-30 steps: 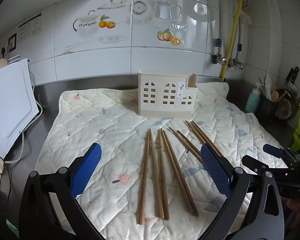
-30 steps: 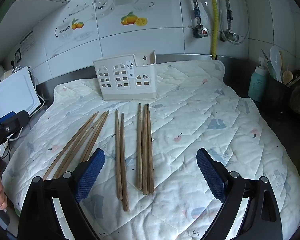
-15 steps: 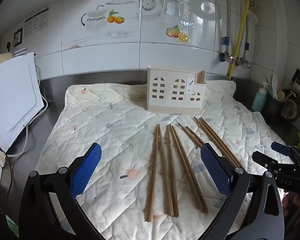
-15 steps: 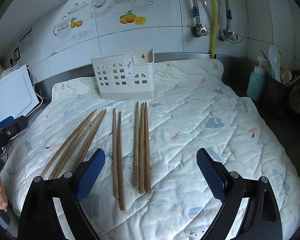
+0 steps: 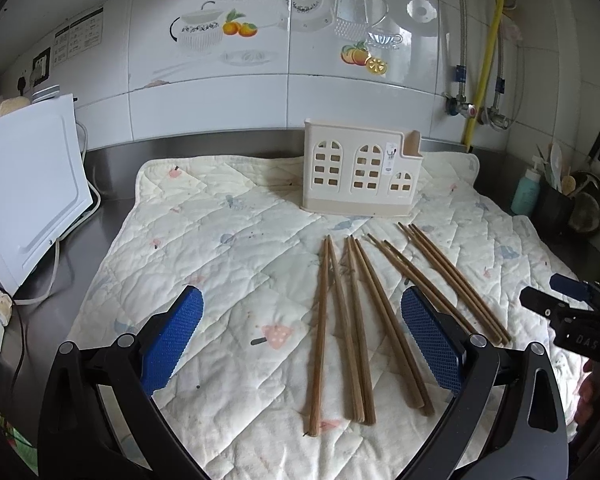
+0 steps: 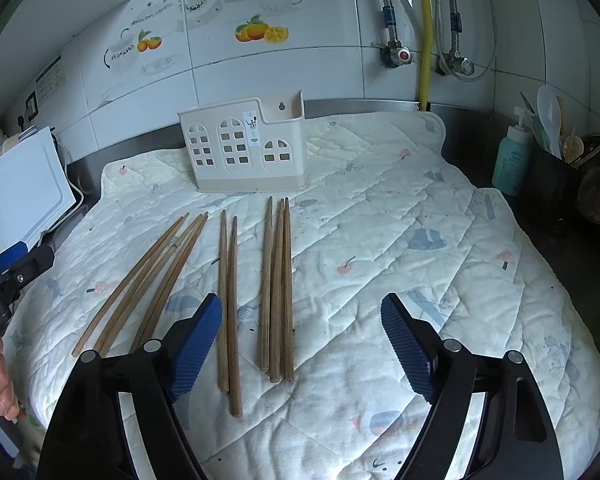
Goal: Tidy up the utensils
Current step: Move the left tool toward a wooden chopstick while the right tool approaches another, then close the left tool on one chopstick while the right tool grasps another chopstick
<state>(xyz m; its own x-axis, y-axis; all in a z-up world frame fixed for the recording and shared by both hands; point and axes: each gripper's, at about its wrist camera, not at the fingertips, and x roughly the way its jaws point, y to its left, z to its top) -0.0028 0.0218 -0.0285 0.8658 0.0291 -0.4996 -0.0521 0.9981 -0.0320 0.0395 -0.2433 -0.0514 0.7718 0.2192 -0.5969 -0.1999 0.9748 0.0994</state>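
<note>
**Q:** How are the two grippers posed over the kitchen counter?

**A:** Both tilt downward over the quilted mat (image 5: 204, 240). The left gripper (image 5: 302, 338) has its blue pads spread wide, nothing between them but mat and chopstick ends lying below. The right gripper (image 6: 302, 346) has jaws closing, still apart, pads touching nothing.

**Q:** And the utensils?

**A:** Wooden chopsticks (image 6: 276, 288) lie in loose groups on the mat, in front of the cream utensil holder (image 6: 242, 148), tips pointing toward it. The holder stands upright at the mat's far edge, near the tiled wall (image 5: 208, 112).

**Q:** Is the person visible?

**A:** Only fingers (image 6: 2, 384), gripping the left gripper's handle, left of the holder in the right wrist view.
</note>
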